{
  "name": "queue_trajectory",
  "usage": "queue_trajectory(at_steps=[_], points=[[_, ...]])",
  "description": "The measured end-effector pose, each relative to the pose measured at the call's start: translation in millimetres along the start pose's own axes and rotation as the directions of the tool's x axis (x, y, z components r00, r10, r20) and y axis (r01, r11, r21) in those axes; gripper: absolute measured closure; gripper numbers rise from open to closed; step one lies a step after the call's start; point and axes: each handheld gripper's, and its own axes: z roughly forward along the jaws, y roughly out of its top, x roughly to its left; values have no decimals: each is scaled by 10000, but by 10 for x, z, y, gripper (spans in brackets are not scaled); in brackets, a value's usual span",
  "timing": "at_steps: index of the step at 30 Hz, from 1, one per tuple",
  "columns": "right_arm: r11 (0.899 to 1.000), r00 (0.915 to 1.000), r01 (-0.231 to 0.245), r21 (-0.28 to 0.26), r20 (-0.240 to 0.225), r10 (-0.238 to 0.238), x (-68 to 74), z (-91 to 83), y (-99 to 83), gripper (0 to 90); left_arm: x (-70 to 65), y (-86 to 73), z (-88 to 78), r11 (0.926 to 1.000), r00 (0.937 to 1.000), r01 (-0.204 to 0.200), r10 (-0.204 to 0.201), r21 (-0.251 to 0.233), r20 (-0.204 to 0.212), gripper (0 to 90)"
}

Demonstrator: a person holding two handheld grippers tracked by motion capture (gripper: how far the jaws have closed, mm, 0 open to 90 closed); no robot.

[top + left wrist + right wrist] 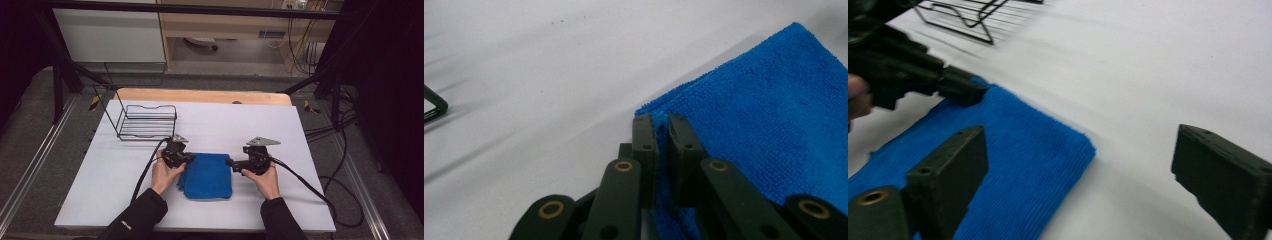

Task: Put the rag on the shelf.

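Left gripper: my jaws are pinched together on the corner of the blue towel.
Right gripper: my jaws stand wide apart, one over the towel's near corner, holding nothing.
Blue towel: folded flat between my hands on the white table.
Wire basket: farther off, at the left.

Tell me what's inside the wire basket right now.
Nothing visible: the wire basket looks empty, white table showing through its bars. The blue towel lies outside it, nearer the person.
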Motion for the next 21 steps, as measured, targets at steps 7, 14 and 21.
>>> queue_trajectory(at_steps=[7,14,21], points=[[9969,9985,-175,767,530,135,-69,278,-22,344,-8,-9,5,9997,9997,-227,227,-86,-59,832],[9938,9993,-159,1099,367,119,-67,331,-64,587,-7,-13,5,9993,9993,-371,370,-110,-69,830],[9897,9992,-394,1378,-38,403,-36,343,-66,796,-7,-16,4,9987,9988,-491,490,-126,-41,828]])
